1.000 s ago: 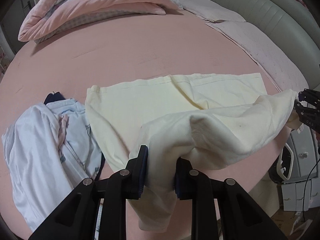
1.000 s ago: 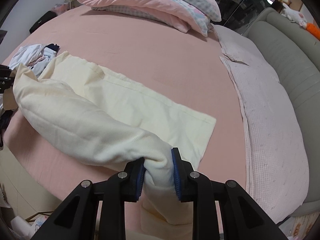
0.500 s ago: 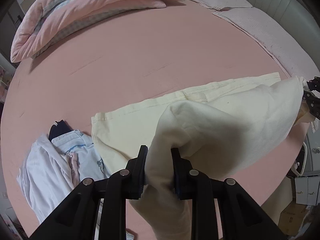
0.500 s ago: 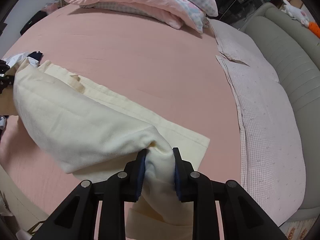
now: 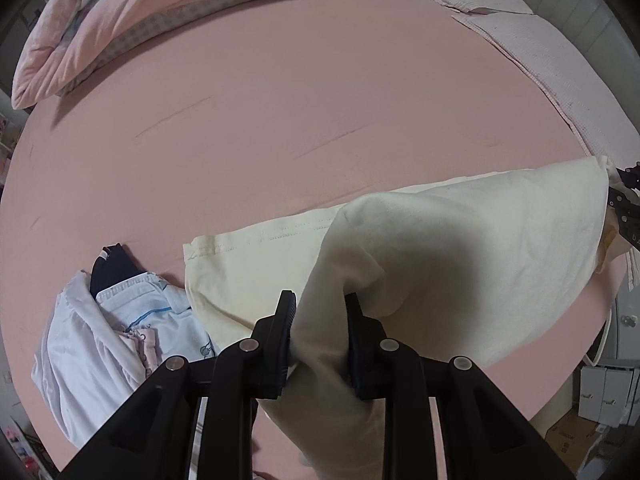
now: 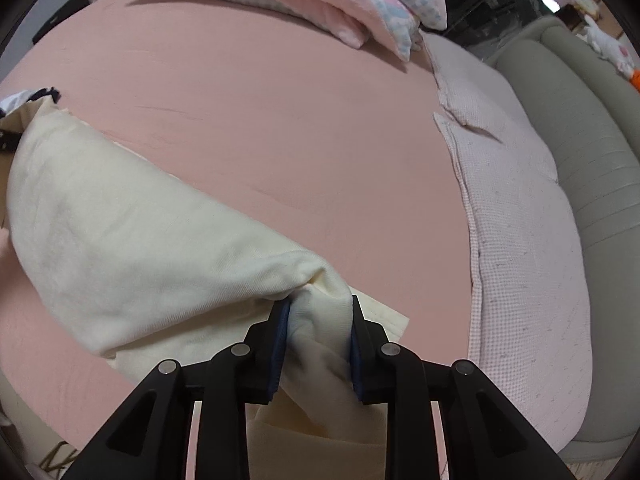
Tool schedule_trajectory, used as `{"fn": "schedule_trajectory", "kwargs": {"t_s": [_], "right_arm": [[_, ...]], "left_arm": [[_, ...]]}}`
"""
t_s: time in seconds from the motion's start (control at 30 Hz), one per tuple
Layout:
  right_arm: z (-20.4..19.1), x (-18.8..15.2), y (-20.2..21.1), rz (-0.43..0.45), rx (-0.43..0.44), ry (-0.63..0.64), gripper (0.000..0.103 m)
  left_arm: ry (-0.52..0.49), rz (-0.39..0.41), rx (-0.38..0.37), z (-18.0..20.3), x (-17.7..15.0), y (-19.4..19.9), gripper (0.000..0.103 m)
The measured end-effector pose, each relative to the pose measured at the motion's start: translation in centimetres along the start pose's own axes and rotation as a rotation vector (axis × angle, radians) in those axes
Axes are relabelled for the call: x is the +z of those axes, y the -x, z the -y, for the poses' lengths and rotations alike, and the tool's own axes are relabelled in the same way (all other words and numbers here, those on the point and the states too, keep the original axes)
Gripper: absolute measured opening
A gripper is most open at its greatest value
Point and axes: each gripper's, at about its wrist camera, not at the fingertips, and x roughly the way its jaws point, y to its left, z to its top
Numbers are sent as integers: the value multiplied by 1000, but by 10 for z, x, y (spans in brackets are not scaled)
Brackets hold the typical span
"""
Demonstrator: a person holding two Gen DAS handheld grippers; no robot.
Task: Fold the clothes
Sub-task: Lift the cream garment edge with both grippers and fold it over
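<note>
A cream garment point(image 5: 460, 248) is stretched between both grippers above the pink bed point(image 5: 280, 100). My left gripper point(image 5: 320, 312) is shut on one end of it, with cloth hanging down between the fingers. Its far hemmed layer point(image 5: 256, 240) lies flat on the sheet. In the right wrist view my right gripper point(image 6: 318, 316) is shut on the other end of the cream garment point(image 6: 140, 240), whose lifted part sags leftward over the lower layer point(image 6: 384, 320). The right gripper also shows at the left wrist view's right edge point(image 5: 624, 208).
A heap of pale blue and white clothes point(image 5: 112, 332) with a dark piece lies left of the garment. A rolled pink quilt point(image 5: 160, 12) sits at the far side. A checked pink cover point(image 6: 520, 220) and a grey padded headboard point(image 6: 592, 140) run along the right.
Both grippers have carried the held edge forward over the lower layer, so less of the flat cream cloth shows. The clothes heap has not moved.
</note>
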Motion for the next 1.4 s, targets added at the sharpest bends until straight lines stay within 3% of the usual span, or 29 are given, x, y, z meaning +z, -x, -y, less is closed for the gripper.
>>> {"fn": "schedule_trajectory", "kwargs": {"t_s": [0.47, 0.8, 1.07, 1.13, 1.27, 1.33, 1.4], "right_arm": [[-2, 21, -61, -152, -18, -71, 28], [-3, 11, -74, -156, -14, -114, 30], [-14, 1, -76, -155, -60, -106, 32], [-14, 0, -77, -155, -55, -114, 32], [-13, 0, -78, -155, -45, -133, 37], [-11, -2, -77, -154, -73, -146, 49], [-5, -5, -75, -158, -117, -184, 74]], "left_arm": [[42, -72, 59, 0, 26, -51, 21], [80, -88, 48, -4, 20, -74, 23], [95, -100, 80, -2, 18, -83, 26], [104, -100, 101, -4, 18, -84, 34], [164, -94, 149, -22, 13, -87, 84], [256, -98, 107, -40, 7, -92, 98], [356, -95, 42, -55, 0, -96, 103]]}}
